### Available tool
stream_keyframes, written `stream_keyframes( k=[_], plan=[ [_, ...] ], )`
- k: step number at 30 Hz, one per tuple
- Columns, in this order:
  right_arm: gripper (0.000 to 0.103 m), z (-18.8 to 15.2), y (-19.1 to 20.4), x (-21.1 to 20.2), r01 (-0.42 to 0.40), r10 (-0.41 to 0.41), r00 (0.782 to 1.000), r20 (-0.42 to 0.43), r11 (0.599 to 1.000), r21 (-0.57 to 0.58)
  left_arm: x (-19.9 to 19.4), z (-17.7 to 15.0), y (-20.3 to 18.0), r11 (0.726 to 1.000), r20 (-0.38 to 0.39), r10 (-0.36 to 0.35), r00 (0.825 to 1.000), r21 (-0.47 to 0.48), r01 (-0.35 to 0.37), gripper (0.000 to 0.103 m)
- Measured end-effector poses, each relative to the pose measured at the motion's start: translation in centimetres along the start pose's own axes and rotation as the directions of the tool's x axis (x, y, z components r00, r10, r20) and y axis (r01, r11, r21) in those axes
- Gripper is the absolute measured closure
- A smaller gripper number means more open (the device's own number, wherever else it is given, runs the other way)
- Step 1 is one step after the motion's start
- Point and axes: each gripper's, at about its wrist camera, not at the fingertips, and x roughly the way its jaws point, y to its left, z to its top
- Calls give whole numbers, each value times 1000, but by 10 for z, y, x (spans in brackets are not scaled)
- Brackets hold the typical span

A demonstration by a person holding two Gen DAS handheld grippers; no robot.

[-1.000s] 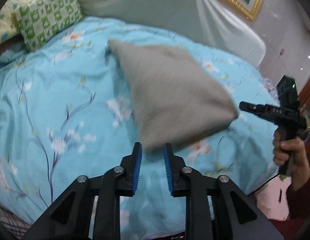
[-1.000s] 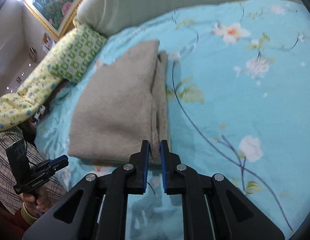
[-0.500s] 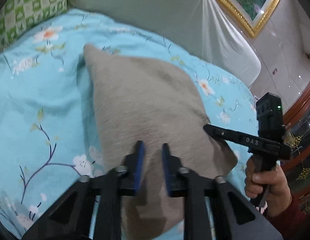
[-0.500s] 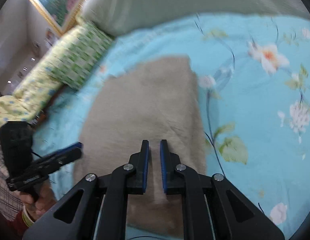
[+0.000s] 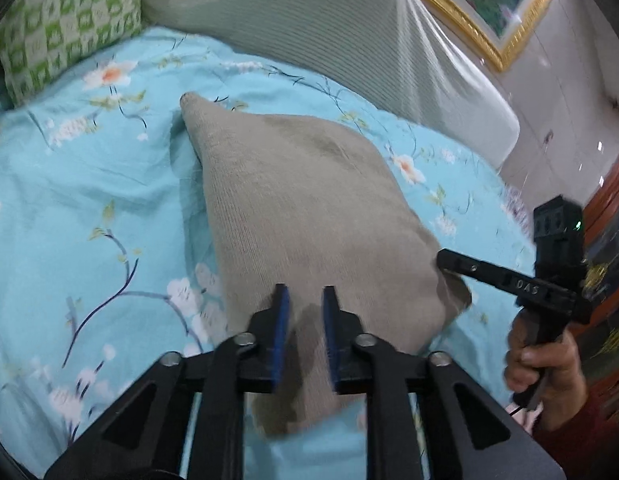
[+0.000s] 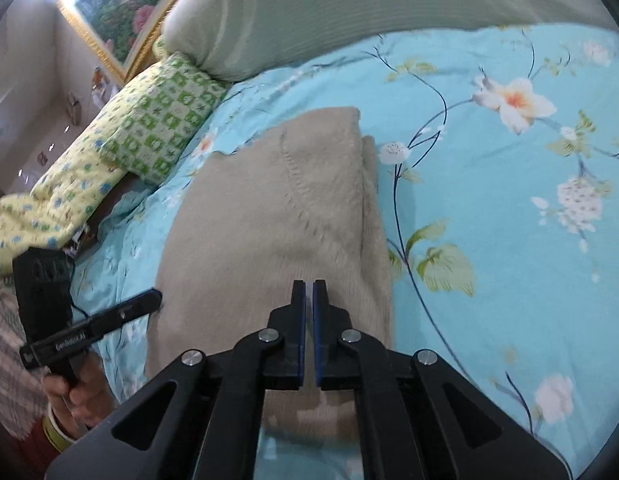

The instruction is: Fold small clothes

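Left wrist view shows the folded beige garment [image 5: 309,216] lying flat on the blue floral bed [image 5: 89,200], its near edge at 6 o'clock. The fold looks nearly finished; the next move probably calls for smoothing or a final fold. The left hand-held gripper [image 5: 303,316] hovers low over the near edge, slightly parted, holding nothing. In the right wrist view the right hand-held gripper [image 6: 308,308] points toward 12 o'clock above the cloth, nearly closed, empty.
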Motion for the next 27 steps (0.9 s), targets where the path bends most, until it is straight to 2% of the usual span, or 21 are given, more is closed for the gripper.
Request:
stream_keyframes(
  k=[1,3,6,8,11,14,16,20,23,26,27],
  plan=[
    [99,-6,1,-4,10,-10,1000,-7,1000,-10,-4,-6,-6,1000,-2,4,1000,16,-4,66],
    [99,-15,-2,-8,32,-32,999,-16,999,-9,-8,-17,-9,1000,-11,13,1000,24,-13,62],
    [99,-31,-15,-6,65,-64,997,-48,998,24,1,-32,-6,999,-45,42,998,20,-41,62],
    [99,-38,-26,-2,50,-45,997,-69,996,71,8,-39,0,998,-73,65,995,-2,-66,62],
    [99,-37,-21,-9,43,-39,998,-49,996,78,-1,-41,0,997,-57,81,995,-9,-81,60],
    [99,-36,-9,-25,22,-21,1000,-15,998,53,-14,-48,-2,992,-46,125,991,-22,-126,53],
    [99,-39,-2,-34,10,-10,1000,3,999,42,-23,-55,-5,988,-36,151,988,-27,-153,44],
    [98,-52,15,-50,5,-5,1000,24,1000,10,-42,-71,-17,972,-8,236,972,-12,-236,32],
    [98,-67,24,-57,17,-16,1000,27,1000,-15,-53,-85,-28,951,15,309,951,27,-309,23],
    [88,-85,30,-62,37,-37,999,22,999,-33,-60,-100,-41,937,25,343,939,62,-344,21],
    [71,-90,32,-62,44,-43,999,22,998,-36,-60,-103,-43,935,22,348,937,70,-349,21]
  ],
)
